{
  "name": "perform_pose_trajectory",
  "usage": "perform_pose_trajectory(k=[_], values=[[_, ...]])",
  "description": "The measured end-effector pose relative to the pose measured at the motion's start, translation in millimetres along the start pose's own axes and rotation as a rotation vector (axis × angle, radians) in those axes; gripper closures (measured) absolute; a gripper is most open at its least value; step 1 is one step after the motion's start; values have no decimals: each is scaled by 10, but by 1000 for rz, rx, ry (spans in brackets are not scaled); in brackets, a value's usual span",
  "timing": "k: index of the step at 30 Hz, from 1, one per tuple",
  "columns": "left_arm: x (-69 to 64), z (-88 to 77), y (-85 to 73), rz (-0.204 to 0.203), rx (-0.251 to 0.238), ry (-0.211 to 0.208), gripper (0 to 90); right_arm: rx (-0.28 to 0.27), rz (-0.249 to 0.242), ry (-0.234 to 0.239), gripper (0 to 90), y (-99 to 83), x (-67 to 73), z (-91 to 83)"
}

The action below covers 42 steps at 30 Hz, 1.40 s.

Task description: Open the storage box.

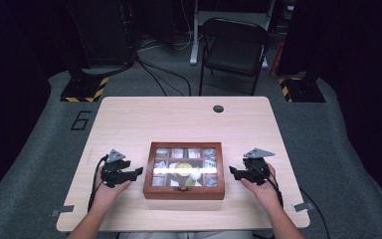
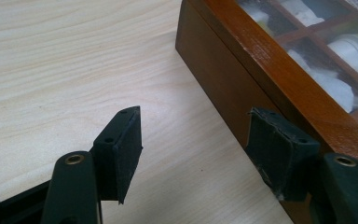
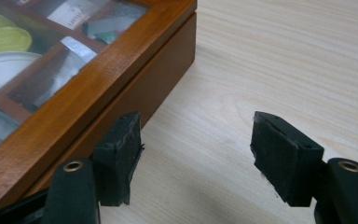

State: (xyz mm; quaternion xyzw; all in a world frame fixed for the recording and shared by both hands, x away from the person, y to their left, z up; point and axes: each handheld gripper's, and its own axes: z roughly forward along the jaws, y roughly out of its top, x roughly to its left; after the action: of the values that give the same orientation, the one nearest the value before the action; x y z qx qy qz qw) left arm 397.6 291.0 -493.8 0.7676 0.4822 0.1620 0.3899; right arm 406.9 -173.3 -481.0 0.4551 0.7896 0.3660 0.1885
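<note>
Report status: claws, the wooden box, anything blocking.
Left claw open, empty, beside the box's left side. Right claw open, empty, at its right side. Wooden box lid shut, mid-table. Nothing in the way.

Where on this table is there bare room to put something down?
The far half of the table, between the wooden box and the round hole, is bare. Crowded: the strips beside the box, taken by the left gripper and right gripper.
</note>
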Motion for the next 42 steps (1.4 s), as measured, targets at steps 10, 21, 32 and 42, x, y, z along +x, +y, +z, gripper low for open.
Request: perform_pose_trajectory(k=[10,21,32,42], values=[[-76,-81,6,0,-11,-20,356,-31,-43,-2,325,53,79,-168],[-171,-187,21,15,-26,-35,362,-53,-27,19,319,-3,156,-329],[-238,-308,0,25,-37,-55,364,-62,-34,45,319,-82,230,-442],[-313,-406,-43,25,-56,-70,374,-78,-45,64,347,-156,345,-532]])
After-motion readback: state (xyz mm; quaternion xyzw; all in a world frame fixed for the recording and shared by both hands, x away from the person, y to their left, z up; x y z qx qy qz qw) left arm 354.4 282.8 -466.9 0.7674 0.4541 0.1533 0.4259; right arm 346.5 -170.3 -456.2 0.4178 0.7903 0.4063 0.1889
